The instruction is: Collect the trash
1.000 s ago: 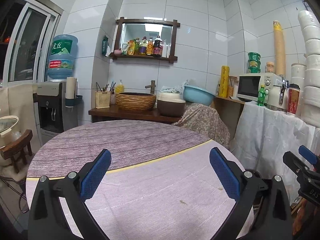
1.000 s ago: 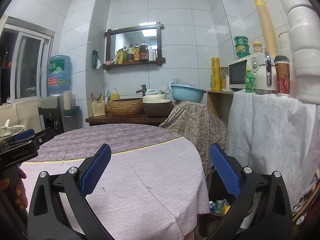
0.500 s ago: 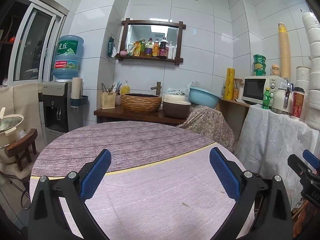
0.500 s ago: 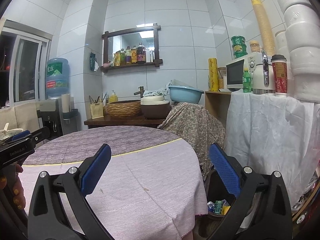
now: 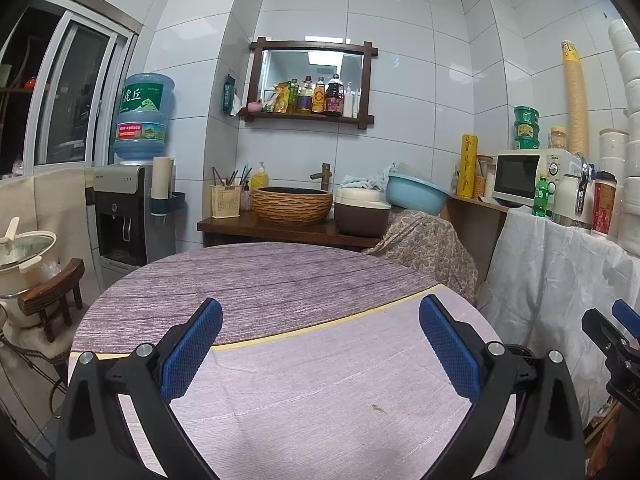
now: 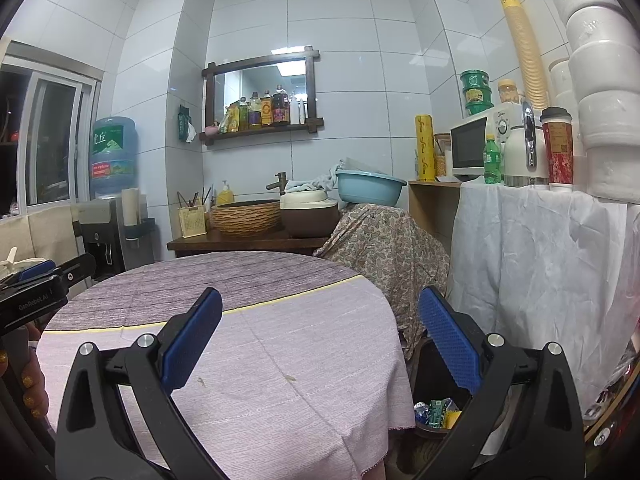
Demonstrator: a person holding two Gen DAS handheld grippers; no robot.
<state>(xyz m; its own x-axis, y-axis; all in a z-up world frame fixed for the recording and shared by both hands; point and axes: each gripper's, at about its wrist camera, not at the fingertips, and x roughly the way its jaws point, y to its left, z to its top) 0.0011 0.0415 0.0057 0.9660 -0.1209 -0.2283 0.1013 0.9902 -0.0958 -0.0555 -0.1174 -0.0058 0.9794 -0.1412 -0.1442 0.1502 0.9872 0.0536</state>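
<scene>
A round table with a purple cloth lies under both grippers; only small crumbs show on it. A dark bin stands on the floor right of the table, with green, blue and yellow wrappers inside. My left gripper is open and empty above the table. My right gripper is open and empty over the table's right edge, its right finger above the bin. Each gripper shows at the edge of the other's view.
A dark counter behind the table holds a woven basin, a pot and a blue bowl. A white-draped shelf at the right carries a microwave, bottles and cups. A water dispenser and a small stool stand left.
Both views have tilted slightly upward and drawn back a little. Both grippers stay open and empty.
</scene>
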